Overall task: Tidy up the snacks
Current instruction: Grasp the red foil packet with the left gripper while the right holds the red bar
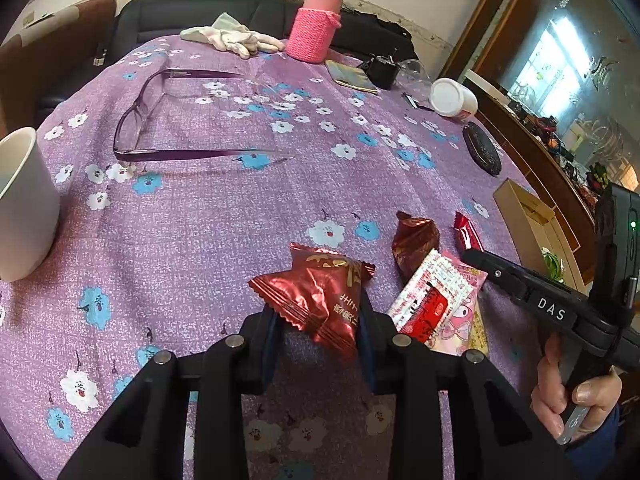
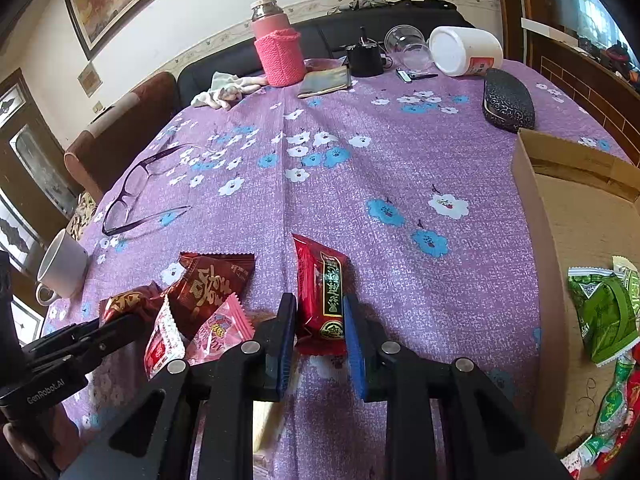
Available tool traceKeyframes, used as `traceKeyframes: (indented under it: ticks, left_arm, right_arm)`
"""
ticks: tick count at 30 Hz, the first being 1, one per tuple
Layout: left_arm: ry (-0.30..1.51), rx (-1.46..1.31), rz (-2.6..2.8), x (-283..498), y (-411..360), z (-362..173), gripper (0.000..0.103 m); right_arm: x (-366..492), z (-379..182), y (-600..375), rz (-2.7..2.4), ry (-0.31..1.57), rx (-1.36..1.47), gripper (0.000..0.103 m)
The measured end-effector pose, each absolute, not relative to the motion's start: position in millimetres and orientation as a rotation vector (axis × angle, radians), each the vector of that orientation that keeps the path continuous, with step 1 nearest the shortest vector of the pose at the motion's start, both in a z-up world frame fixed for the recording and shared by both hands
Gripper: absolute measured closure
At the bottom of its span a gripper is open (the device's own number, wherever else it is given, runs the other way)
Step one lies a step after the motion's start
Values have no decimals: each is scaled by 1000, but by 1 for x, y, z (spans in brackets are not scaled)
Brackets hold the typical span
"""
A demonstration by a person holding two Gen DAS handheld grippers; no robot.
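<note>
The left gripper (image 1: 320,320) tilts down toward the table (image 1: 208,216) — its pads pinch a dark red packet (image 1: 320,300). The right gripper (image 2: 320,328), equally tilted, clamps a bright red packet (image 2: 322,292) — a hand (image 1: 568,396) grips its handle.

snack packets (image 1: 320,300) glossy foil | tablecloth (image 1: 224,216) matt cloth | box (image 2: 536,248) cardboard

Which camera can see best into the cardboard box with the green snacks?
The right wrist view: the cardboard box is close, open, with green snack packets inside. The left wrist view shows only its far edge.
</note>
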State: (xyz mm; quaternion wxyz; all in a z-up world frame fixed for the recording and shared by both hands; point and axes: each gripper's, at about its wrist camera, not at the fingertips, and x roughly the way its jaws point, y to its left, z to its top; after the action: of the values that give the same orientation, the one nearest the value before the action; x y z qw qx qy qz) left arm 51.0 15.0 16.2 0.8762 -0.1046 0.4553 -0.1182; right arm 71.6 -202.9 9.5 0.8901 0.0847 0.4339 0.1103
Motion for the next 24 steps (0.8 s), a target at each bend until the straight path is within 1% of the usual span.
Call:
traceKeyframes:
  ticks: [5, 24]
  left_arm:
    - [941, -213, -246, 52, 13, 16, 69]
    - [866, -233, -269, 45, 15, 29, 73]
  right_arm:
    - [71, 10, -202, 221, 890, 170, 78]
    - [61, 29, -212, 228, 819, 233, 78]
